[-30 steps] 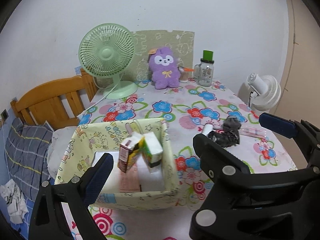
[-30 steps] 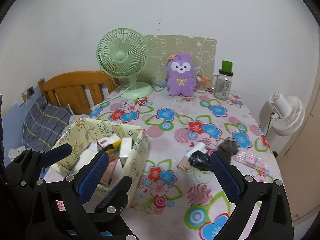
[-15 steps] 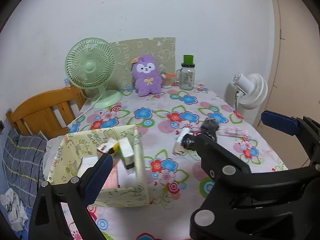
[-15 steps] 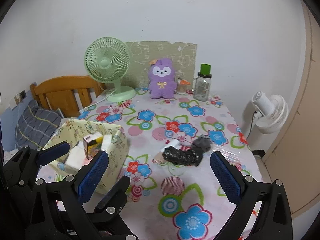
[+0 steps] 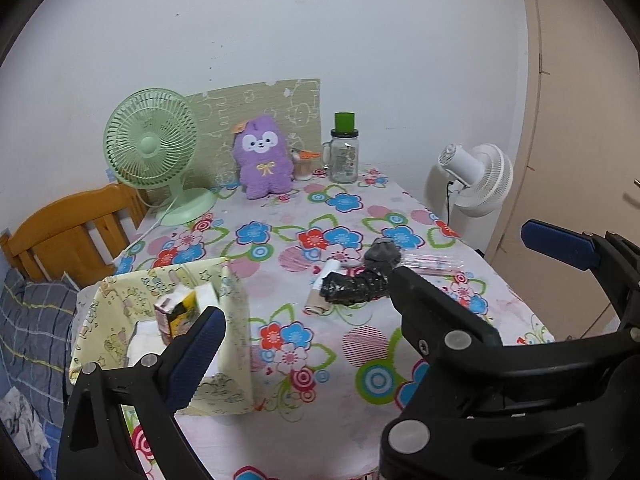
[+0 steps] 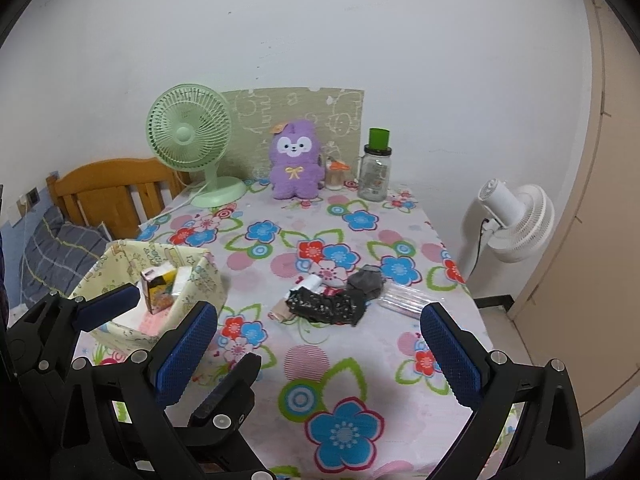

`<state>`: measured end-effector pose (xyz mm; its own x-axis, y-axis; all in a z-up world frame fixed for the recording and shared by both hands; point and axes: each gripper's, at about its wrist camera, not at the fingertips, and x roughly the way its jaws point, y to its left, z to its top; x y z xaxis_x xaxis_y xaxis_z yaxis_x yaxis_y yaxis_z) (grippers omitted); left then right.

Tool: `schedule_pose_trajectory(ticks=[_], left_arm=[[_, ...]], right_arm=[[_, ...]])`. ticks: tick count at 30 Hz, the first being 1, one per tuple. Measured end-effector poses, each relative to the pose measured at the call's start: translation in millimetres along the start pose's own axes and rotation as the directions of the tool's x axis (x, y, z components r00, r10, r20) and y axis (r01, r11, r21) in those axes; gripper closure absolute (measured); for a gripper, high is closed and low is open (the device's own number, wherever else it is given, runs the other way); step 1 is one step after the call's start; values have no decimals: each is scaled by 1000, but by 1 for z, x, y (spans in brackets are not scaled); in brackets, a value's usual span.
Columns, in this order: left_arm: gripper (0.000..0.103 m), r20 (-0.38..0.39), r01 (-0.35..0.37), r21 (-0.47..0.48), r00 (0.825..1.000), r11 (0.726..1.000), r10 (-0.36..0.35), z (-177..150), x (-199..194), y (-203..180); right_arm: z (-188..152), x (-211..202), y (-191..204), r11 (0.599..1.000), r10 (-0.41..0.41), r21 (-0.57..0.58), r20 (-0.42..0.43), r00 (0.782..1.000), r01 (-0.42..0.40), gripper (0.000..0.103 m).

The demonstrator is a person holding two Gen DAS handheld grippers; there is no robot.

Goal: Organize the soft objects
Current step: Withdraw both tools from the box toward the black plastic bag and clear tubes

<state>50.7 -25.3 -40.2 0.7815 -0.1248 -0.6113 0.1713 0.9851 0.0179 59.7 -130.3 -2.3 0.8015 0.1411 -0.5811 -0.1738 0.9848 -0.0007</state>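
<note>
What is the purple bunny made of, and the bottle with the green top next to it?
The purple bunny looks like fuzzy plush fabric: its outline is soft and fluffy. The bottle looks like clear glass or hard plastic, since you can see through it; which one is hard to tell. Its green top looks like smooth plastic.

The tablecloth (image 6: 280,364) is pale pink-white, printed with blue and red flowers, green leaf outlines and pink striped circles. On the left, the fabric bin (image 6: 200,280) is pale yellow with small cartoon prints. At the far edge stand a mint green fan (image 6: 188,136) and a purple plush toy (image 6: 296,164) with a white face and yellow bow. Mid-table lies a black speckled cloth (image 6: 328,306) beside a grey sock (image 6: 368,278). Both grippers carry blue pads (image 6: 450,354) on black frames.
</note>
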Motion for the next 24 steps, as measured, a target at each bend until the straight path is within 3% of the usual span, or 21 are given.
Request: schedule_pose_trajectory(ticks=[24], left_arm=[[3,-27,37,43,999,998,-36,14,43,-44]], right_arm=[[0,26,-54,999,-34,18,-23,999,35,0]])
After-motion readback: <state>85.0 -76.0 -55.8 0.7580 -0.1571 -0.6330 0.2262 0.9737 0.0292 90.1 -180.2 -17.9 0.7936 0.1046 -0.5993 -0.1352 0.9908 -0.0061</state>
